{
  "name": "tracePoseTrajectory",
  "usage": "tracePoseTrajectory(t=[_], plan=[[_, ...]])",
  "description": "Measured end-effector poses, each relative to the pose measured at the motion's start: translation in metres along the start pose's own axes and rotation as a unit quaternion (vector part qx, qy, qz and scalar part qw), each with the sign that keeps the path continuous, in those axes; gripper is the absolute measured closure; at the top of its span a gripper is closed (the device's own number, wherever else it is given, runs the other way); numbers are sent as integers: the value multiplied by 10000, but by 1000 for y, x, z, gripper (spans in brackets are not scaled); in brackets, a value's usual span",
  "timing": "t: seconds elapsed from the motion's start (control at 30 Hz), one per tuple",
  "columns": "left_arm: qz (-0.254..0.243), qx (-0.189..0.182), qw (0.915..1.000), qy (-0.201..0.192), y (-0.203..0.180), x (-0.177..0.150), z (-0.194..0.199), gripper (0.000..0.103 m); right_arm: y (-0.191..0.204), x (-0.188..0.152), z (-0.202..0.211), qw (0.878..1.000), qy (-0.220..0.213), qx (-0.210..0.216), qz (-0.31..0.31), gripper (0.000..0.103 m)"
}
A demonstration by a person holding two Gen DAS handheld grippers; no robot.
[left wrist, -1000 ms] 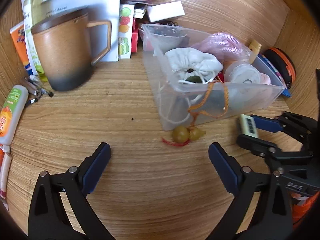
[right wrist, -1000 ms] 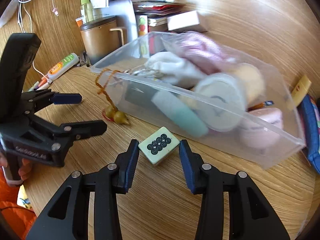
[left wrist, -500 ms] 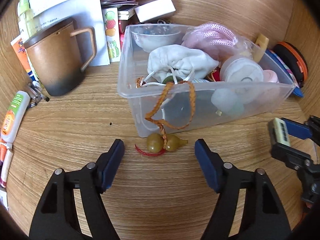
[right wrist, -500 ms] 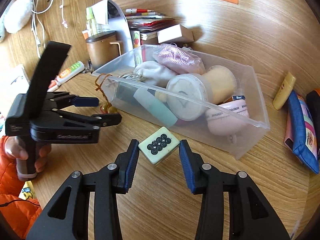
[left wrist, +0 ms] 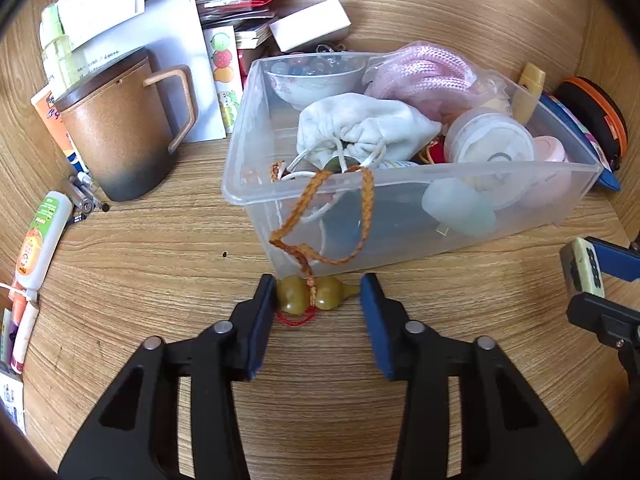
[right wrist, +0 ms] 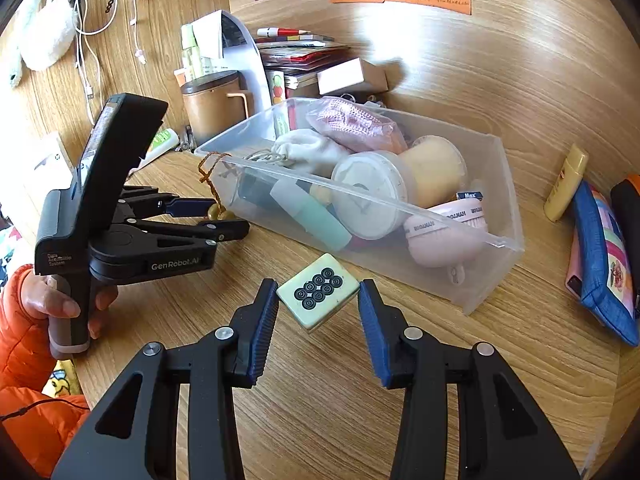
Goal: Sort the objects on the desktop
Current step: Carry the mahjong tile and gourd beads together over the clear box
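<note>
A yellow-brown gourd charm [left wrist: 316, 294] lies on the desk in front of the clear plastic bin [left wrist: 400, 216], and its orange braided cord [left wrist: 320, 216] hangs over the bin's rim. My left gripper [left wrist: 319, 296] straddles the gourd with its jaws closing. The left pad touches the gourd and the right pad stands just short of its stem. In the right wrist view the left gripper [right wrist: 230, 218] sits low at the bin's left corner, held by a hand in an orange sleeve. My right gripper [right wrist: 318, 300] is shut on a pale green mahjong tile [right wrist: 318, 294], held above the desk before the bin.
The bin holds a white drawstring pouch [left wrist: 360, 128], a pink rope bundle [left wrist: 424, 76], a bowl and jars. A brown lidded mug [left wrist: 116, 132], pens and a tube [left wrist: 40, 240] stand at the left. A blue pouch [right wrist: 600, 264] and a yellow tube [right wrist: 566, 182] lie to the right of the bin.
My left gripper moved in over the gourd charm and its jaws narrowed from wide apart to either side of it. The right gripper drew back a little, still gripping the tile.
</note>
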State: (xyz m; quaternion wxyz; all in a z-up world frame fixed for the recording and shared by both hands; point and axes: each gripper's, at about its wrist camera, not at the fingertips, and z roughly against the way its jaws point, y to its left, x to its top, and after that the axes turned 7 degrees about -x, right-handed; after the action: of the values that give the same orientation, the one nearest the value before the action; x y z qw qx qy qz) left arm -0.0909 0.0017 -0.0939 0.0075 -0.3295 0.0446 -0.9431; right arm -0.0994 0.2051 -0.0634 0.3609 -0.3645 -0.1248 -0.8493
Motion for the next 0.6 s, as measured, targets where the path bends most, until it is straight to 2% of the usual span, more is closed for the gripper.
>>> tracePoseTrajectory(t=[0.4, 0.6], plan=[[38, -200, 9997, -105, 12, -6, 14, 61, -5, 4, 1, 9998, 39, -140, -126, 65], [-26, -248, 9989, -395, 11, -9, 42, 61, -7, 11, 7, 9994, -19, -245, -229, 65]])
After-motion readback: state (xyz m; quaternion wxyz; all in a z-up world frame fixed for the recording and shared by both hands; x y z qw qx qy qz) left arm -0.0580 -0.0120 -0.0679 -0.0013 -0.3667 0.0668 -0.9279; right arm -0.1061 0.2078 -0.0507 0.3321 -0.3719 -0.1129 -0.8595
